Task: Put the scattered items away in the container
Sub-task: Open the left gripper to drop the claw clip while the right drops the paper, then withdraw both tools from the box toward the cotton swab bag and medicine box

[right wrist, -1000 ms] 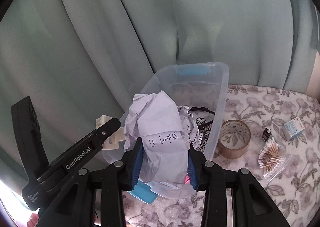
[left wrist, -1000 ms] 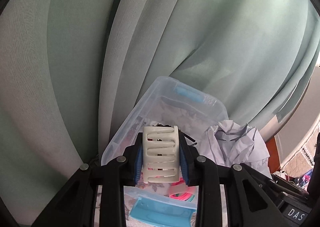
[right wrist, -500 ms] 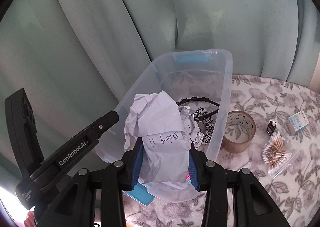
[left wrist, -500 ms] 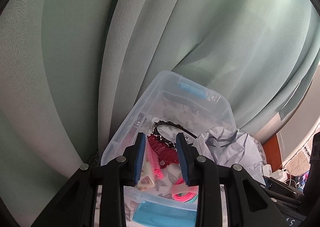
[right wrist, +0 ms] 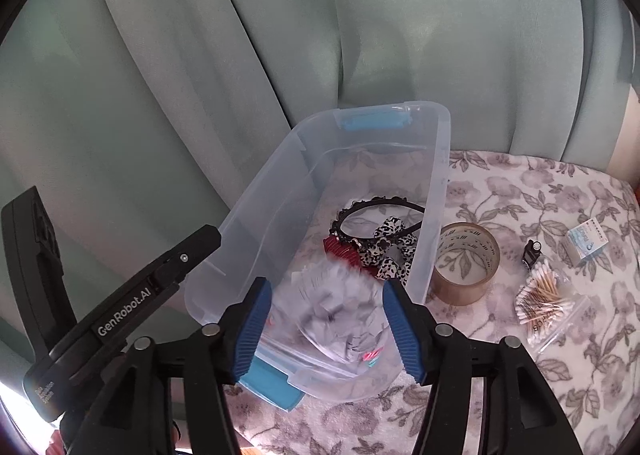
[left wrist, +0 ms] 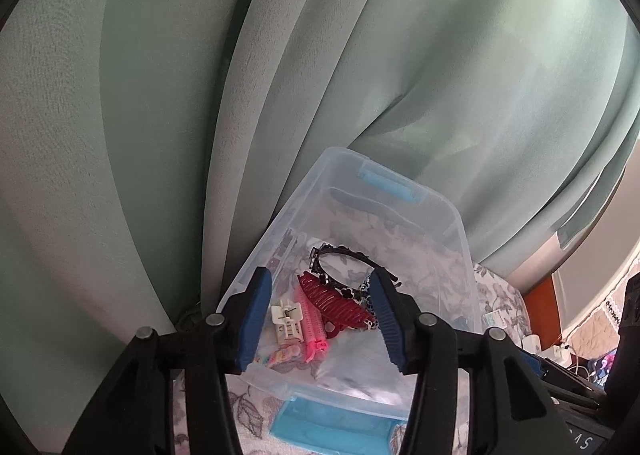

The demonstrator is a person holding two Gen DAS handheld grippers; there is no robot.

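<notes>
Floral cloth (right wrist: 520, 191) | bin (right wrist: 438, 159) | both hand-held grippers, left (left wrist: 318, 313), right (right wrist: 326, 319), opening, nothing pinched

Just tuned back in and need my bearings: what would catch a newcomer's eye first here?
The clear bin against the green curtain, with a red hair clip and a black headband inside. The right gripper is opening right above it, and the blurred crumpled paper between its jaws looks free of the pads. To the bin's right, on the floral cloth, lie a tape roll and a bag of cotton swabs.
</notes>
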